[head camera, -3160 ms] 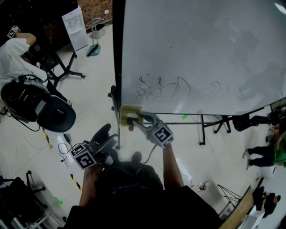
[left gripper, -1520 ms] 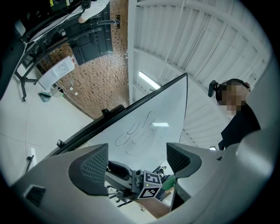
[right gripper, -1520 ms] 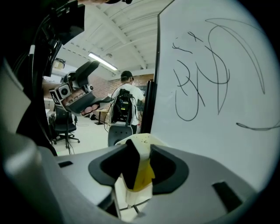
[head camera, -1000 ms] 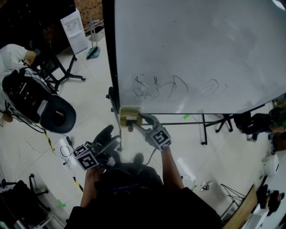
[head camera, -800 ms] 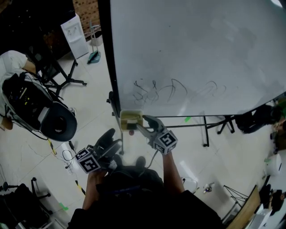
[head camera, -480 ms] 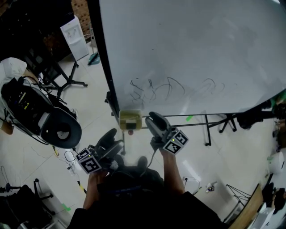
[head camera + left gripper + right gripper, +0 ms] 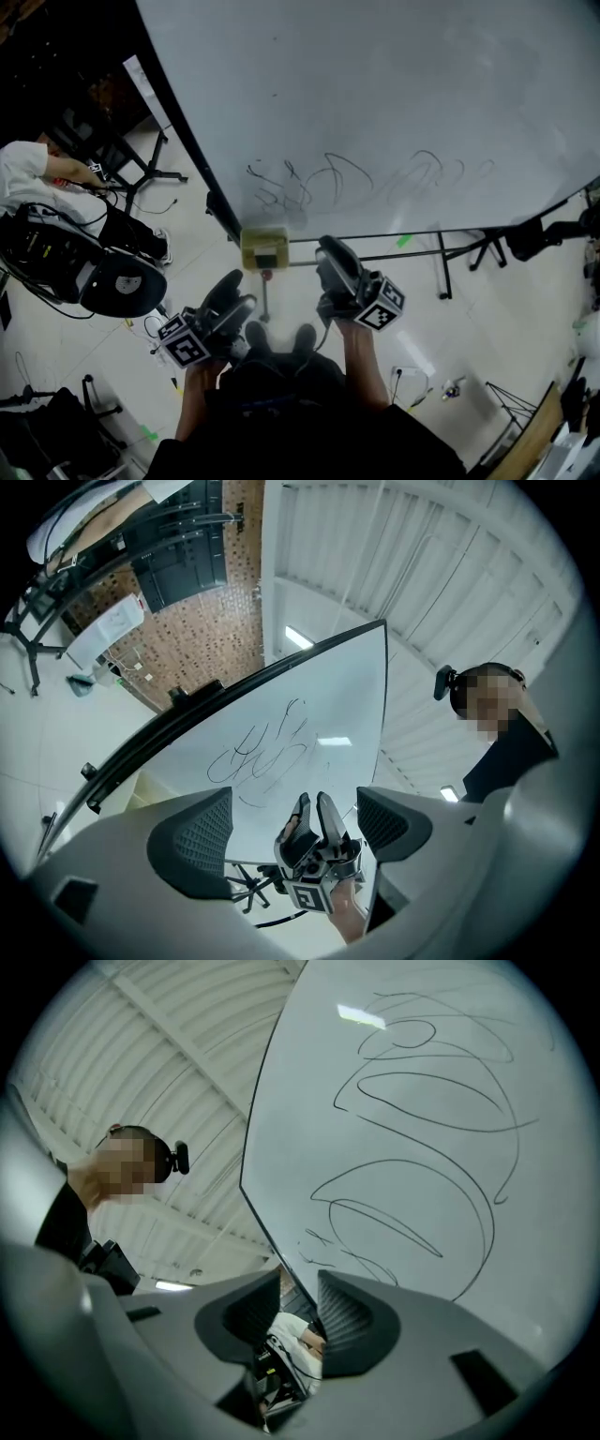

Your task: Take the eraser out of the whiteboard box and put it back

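Holding nothing, your right gripper [image 7: 298, 1283] has jaws that have just been closing to a narrow gap, with only background between them. It sits up beside the box [image 7: 265, 249], not in it, likely because the eraser is already back inside. Left gripper [image 7: 232, 292] hangs wide and empty, low, kept clear. Box is yellowish, at the board's [image 7: 394, 94] lower left corner. Eraser [image 7: 268, 256] looks like the dark block inside it; detail too small to tell.
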Motion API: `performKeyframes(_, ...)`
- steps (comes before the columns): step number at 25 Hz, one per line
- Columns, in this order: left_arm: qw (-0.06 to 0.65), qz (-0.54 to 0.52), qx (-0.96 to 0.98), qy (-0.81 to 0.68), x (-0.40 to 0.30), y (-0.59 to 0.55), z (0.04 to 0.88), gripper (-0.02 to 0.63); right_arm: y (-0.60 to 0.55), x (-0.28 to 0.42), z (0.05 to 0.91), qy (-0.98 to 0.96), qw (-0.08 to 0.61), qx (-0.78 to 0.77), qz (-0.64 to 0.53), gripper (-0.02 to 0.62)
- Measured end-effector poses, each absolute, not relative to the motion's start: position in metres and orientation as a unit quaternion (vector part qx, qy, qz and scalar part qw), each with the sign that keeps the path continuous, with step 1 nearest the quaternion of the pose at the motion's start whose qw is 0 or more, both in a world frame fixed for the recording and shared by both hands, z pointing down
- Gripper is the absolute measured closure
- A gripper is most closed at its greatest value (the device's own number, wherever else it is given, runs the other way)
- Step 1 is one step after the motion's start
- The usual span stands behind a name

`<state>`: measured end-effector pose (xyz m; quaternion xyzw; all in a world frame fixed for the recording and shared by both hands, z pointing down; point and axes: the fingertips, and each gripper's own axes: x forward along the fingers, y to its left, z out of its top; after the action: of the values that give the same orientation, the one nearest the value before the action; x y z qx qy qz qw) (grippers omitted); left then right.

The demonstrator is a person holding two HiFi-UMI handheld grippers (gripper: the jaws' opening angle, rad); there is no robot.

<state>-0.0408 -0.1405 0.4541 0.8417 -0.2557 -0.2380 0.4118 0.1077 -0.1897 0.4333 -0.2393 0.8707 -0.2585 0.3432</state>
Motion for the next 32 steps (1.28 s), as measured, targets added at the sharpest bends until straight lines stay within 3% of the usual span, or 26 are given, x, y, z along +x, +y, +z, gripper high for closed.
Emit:
performKeyframes(20, 0.390, -0.262, 0.828, -0.305, -0.019, -0.109, 0.434, 0.198, -0.160, 0.133, 0.417, 0.851, 0.408, -0.159, -0.290, 0.460)
performKeyframes(32, 0.394, -0.263, 0.844, -0.250, -0.015, -0.099, 0.430, 0.198, -0.136, 0.136, 0.393, 0.856, 0.416, -0.183, -0.248, 0.480)
